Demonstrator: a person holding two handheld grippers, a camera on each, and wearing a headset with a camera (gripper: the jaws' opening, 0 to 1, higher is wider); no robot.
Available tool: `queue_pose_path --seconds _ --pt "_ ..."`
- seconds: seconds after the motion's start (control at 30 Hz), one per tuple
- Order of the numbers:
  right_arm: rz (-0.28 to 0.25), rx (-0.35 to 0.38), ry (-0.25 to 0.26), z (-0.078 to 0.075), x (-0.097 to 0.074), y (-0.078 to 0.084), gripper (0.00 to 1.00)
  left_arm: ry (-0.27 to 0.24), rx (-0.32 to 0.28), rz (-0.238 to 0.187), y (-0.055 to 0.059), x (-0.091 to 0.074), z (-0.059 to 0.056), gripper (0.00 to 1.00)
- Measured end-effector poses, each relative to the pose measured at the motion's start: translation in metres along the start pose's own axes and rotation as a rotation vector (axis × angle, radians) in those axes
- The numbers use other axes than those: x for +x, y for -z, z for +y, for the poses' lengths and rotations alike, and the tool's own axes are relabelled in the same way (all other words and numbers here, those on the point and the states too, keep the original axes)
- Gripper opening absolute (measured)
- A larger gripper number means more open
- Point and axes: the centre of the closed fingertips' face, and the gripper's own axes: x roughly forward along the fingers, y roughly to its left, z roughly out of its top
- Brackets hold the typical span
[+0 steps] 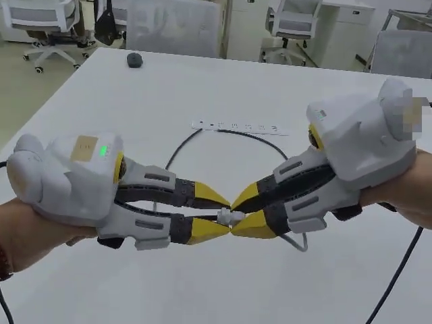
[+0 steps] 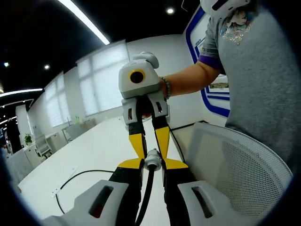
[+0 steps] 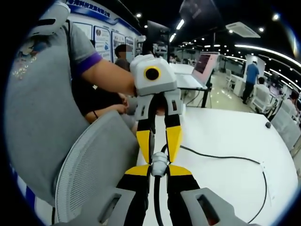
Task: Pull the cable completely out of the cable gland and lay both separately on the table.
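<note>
Gripping from the left, the left gripper [image 1: 225, 214] has its yellow-tipped jaws clamped on the small grey-white plastic cable gland [image 1: 229, 217], held over the white table [image 1: 202, 81]. Thin dark cable [image 2: 146, 188] sits in the gland, running back between the left jaws. Right gripper [image 1: 238, 214] clamps the same cable gland from the opposite side, tips almost touching the left's. Long white power strip [image 1: 236, 127] lies beyond on the table, well apart.

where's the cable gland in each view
head view: cable gland just below centre.
left gripper view: cable gland low centre.
right gripper view: cable gland low centre.
shared landmark: the black cable curving over the white table.
</note>
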Motion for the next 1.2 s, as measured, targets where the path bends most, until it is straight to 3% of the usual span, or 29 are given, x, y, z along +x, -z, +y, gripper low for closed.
queue_pose_path --seconds 0.2,0.27,0.57,0.7,0.87,1.03,1.1,1.2 --pt "-0.033 0.022 -0.008 0.001 -0.002 0.005 0.08 -0.013 -0.059 -0.035 0.003 0.004 -0.001 0.17" --pt "-0.064 0.025 -0.011 0.002 -0.004 0.002 0.08 -0.014 -0.093 -0.068 -0.001 0.003 0.000 0.17" --pt "-0.173 0.013 -0.057 0.009 -0.006 -0.011 0.08 0.010 -0.131 -0.139 -0.013 -0.005 -0.004 0.17" --pt "-0.208 0.027 -0.082 0.012 -0.006 -0.015 0.07 0.016 -0.130 -0.154 -0.016 -0.007 -0.007 0.16" --pt "-0.216 0.045 -0.106 0.014 -0.004 -0.012 0.07 0.013 -0.077 -0.134 -0.014 -0.004 -0.012 0.15" --pt "-0.263 0.072 -0.111 0.013 -0.005 -0.012 0.07 -0.010 -0.117 -0.157 -0.014 -0.004 -0.009 0.14" --pt "-0.322 0.096 -0.132 0.015 -0.008 -0.018 0.07 -0.004 -0.128 -0.183 -0.019 -0.006 -0.010 0.14" --pt "-0.327 0.101 -0.128 0.014 -0.009 -0.016 0.07 -0.004 -0.124 -0.178 -0.020 -0.005 -0.010 0.14"
